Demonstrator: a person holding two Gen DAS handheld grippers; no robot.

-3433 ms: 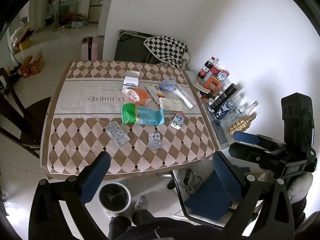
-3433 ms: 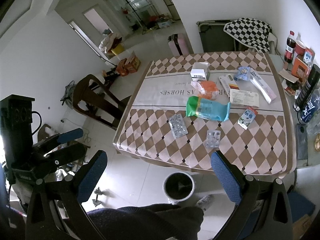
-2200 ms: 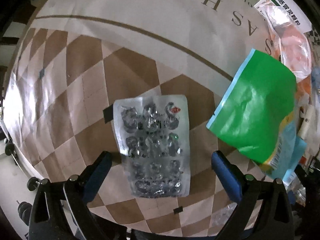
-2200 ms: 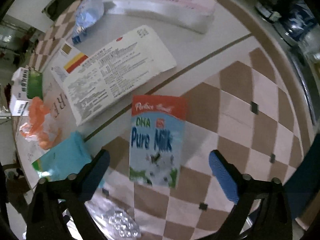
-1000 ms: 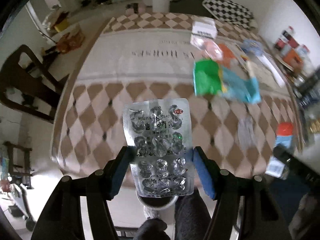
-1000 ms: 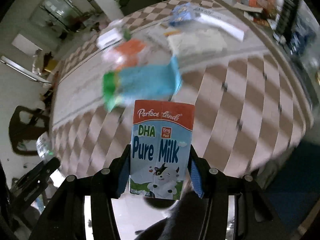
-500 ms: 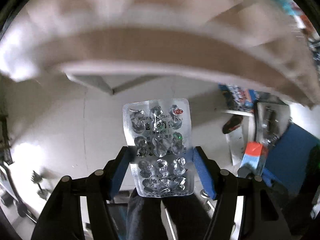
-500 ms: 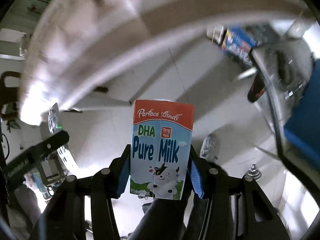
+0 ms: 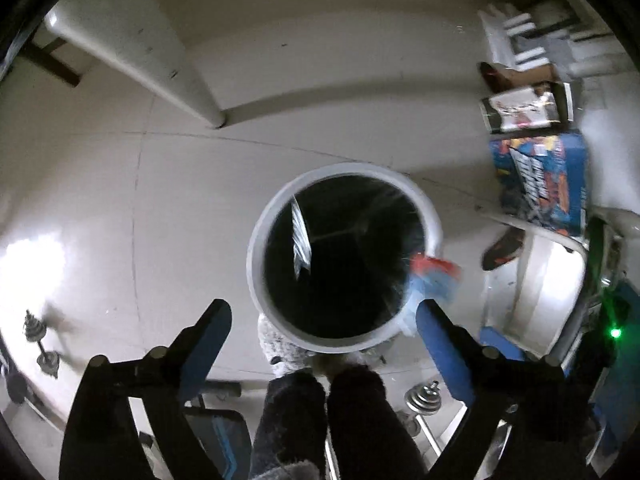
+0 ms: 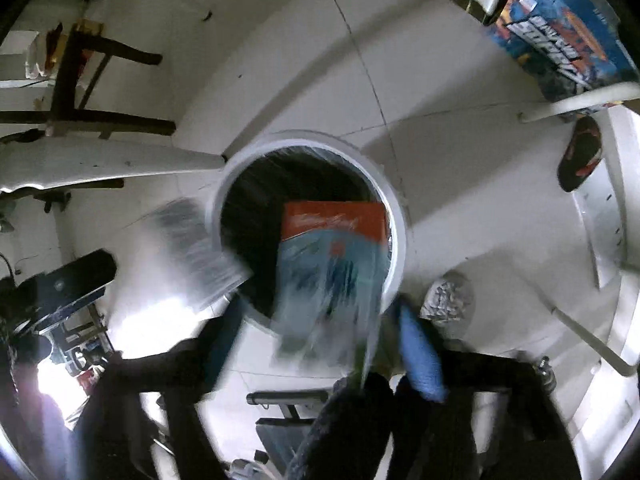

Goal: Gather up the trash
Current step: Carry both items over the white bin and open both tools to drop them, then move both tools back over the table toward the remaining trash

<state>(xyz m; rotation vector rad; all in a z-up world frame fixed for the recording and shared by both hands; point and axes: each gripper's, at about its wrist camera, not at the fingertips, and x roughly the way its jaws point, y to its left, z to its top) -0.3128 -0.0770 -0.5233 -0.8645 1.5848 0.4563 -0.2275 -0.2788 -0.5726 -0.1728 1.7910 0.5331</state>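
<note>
Bin (image 9: 256, 240) sits under both spread, empty hand-held grippers, left (image 9: 322, 322) and right (image 10: 320, 338), blister pack (image 9: 300, 236) dropping at 9 o'clock inside, milk carton (image 10: 332, 256) blurred over the 3 o'clock rim; best keep releases centred over the opening.

bin (image 9: 256, 248): white plastic, glossy black liner | floor (image 9: 100, 200): glossy tile | blister pack (image 9: 301, 240): shiny foil

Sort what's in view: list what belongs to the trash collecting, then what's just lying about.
Job:
trash bin
blister pack
milk carton
left gripper
right gripper

Lying about:
blue box
shoe
dumbbell
wooden chair
</note>
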